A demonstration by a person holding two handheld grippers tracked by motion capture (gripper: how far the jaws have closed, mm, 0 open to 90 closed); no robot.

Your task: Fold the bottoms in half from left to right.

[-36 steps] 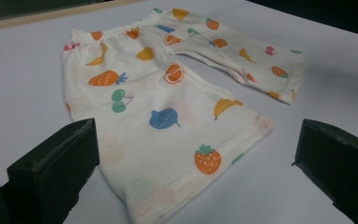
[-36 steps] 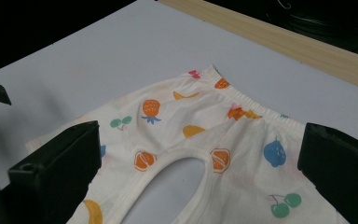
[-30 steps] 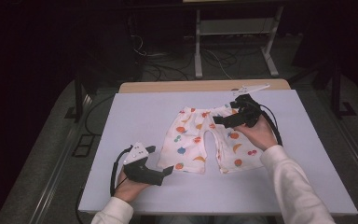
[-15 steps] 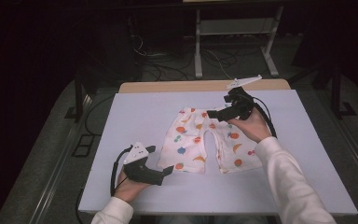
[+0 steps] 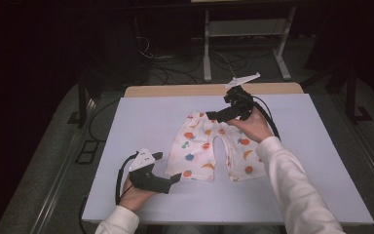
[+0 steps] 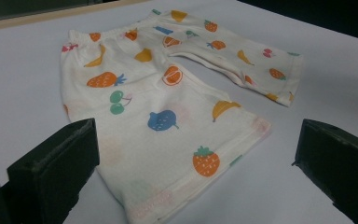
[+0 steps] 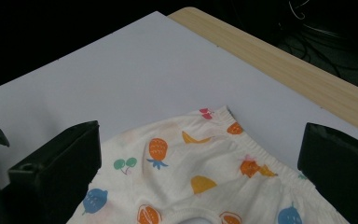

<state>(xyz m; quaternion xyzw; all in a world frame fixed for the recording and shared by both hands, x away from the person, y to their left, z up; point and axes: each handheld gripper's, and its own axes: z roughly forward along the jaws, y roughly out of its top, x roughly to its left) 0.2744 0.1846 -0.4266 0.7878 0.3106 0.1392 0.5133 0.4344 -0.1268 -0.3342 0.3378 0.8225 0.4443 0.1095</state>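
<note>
two grippers, both with jaws spread wide: my left gripper sits by the fruit-print shorts' leg hem, my right gripper over their waistband, shorts flat on the white table.

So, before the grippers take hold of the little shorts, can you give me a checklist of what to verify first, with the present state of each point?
1. Shorts lie flat on the table, both legs spread apart: ok.
2. Left gripper open, jaws wide: ok.
3. Left gripper lined up with the near leg hem: ok; the hem sits between the jaws in the left gripper view, not yet touched.
4. Right gripper open: ok.
5. Right gripper over the waistband: ok; it hangs above the band, not gripping.
6. Fabric is a single layer with no hidden fold underneath: cannot tell.
</note>
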